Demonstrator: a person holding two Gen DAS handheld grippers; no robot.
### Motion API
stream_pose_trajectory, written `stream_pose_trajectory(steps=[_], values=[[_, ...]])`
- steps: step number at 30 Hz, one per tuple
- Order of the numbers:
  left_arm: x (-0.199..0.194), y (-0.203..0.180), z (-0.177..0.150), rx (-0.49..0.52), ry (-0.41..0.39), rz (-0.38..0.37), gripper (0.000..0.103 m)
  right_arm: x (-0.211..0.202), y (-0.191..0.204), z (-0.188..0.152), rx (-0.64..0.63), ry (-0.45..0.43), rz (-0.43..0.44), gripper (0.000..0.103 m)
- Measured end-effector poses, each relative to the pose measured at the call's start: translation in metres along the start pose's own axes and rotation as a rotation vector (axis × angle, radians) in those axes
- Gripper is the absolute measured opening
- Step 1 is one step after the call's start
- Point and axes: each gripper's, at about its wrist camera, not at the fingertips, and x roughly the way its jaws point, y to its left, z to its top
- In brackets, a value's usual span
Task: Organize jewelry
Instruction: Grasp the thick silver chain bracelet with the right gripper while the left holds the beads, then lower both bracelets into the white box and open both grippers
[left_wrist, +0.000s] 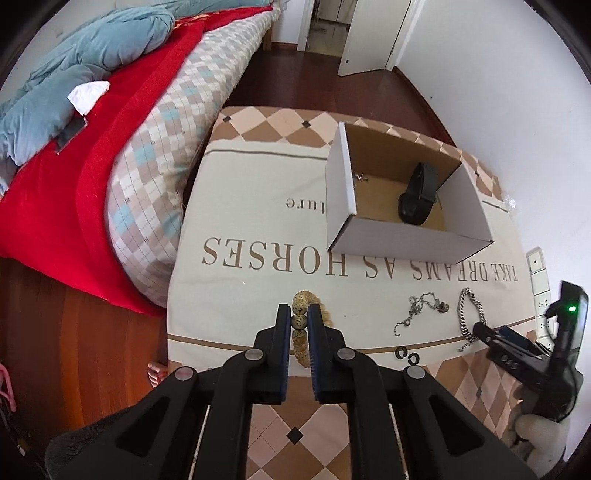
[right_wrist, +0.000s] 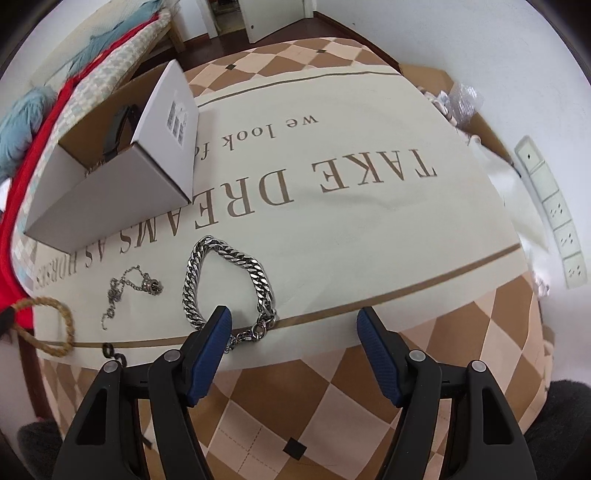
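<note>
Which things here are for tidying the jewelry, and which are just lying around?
For the job: beaded bracelet in the left hand-held gripper, chunky silver chain, thin chain, two small dark rings, cardboard box holding a black watch.

Just lying about: blue blanket, power strip.

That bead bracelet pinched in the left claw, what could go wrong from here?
The left gripper pinches just one or two beads of the bead bracelet, so the string might slip out on the way to the cardboard box. The right gripper is open with one finger over the thick silver chain; it could nudge that chain toward the thin necklace and tangle them.
</note>
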Motion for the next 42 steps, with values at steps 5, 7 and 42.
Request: stream_pose_trajectory(steps=[5, 7, 42], values=[[-0.009, -0.003, 0.005, 0.015, -0.018, -0.02, 0.006, -0.005, 0.02, 0.001, -0.091, -0.025, 0.0, 0.008], [-0.015, -0.006, 0.006, 0.017, -0.027, -0.029, 0.006, -0.007, 0.019, 0.001, -0.073, -0.025, 0.037, 0.008], [-0.031, -0.089, 0.122, 0.174, -0.082, -0.171, 0.006, -0.127, 0.057, 0.128, -0.062, -0.192, 0.41, 0.003]])
